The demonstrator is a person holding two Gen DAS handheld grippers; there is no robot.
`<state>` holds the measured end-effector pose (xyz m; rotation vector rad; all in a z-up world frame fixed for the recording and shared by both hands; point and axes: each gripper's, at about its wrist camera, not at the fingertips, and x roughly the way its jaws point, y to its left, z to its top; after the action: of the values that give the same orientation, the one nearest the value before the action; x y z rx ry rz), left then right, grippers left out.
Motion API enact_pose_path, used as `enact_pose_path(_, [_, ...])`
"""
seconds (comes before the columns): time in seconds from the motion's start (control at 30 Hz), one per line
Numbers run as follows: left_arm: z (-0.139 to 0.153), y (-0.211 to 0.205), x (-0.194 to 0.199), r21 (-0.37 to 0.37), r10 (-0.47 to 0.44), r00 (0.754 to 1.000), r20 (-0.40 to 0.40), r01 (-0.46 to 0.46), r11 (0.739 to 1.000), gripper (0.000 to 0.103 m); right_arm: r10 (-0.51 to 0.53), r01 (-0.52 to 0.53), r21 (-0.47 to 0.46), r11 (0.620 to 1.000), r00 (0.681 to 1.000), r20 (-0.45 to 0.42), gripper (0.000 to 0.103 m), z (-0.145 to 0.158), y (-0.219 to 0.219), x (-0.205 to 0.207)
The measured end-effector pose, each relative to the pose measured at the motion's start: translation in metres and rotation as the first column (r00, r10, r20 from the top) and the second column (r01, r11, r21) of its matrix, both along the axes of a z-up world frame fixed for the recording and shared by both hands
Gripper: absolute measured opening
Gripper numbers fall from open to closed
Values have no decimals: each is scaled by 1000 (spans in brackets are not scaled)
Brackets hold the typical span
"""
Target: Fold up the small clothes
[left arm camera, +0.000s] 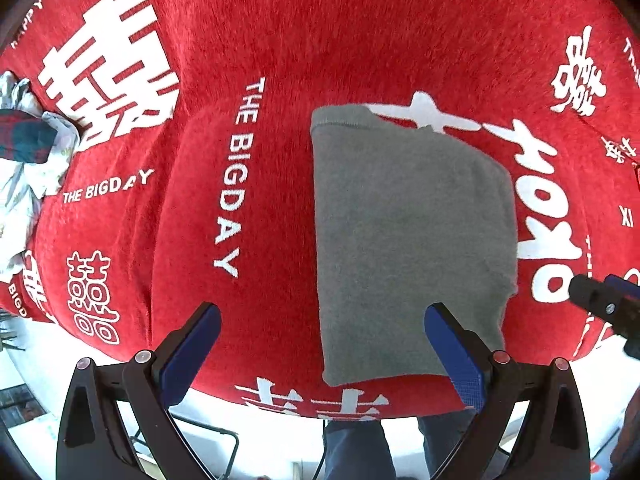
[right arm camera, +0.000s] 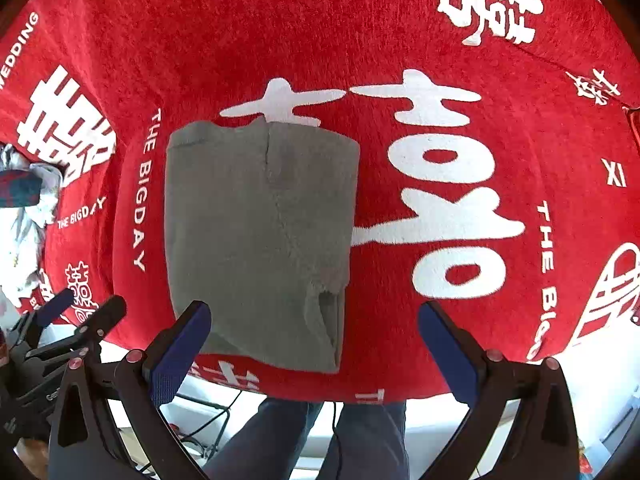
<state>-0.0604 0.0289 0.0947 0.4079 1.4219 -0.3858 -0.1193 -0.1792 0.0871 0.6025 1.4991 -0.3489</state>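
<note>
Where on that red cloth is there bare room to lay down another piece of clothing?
The widest bare stretch of the red cloth lies right of the folded grey garment. A strip also lies bare between the garment and the pile of clothes. That pile crowds the left edge.

Folded garment (left arm camera: 412,240) was plain mid-grey, no print. Cloth (left arm camera: 280,40) under it was bright red with white characters and white lettering, "THE BIG DAY". Pile of clothes (left arm camera: 24,152) at left edge of frame was white-patterned with a dark teal-and-maroon piece. Gripper pads (right arm camera: 180,356) were blue on black fingers. Trouser legs (right arm camera: 280,440) at bottom were blue-grey.
</note>
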Motion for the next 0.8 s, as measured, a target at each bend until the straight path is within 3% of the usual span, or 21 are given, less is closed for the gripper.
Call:
enact_pose_path(0.33, [37, 5, -6, -23, 9, 999, 40, -8, 1000, 102, -35, 35, -35, 999, 999, 10, 103, 28, 7, -7])
enact_pose_path(0.8, [49, 13, -5, -33, 45, 998, 39, -44, 998, 102, -5, 8, -101, 995, 1000, 30, 103, 45, 22, -6])
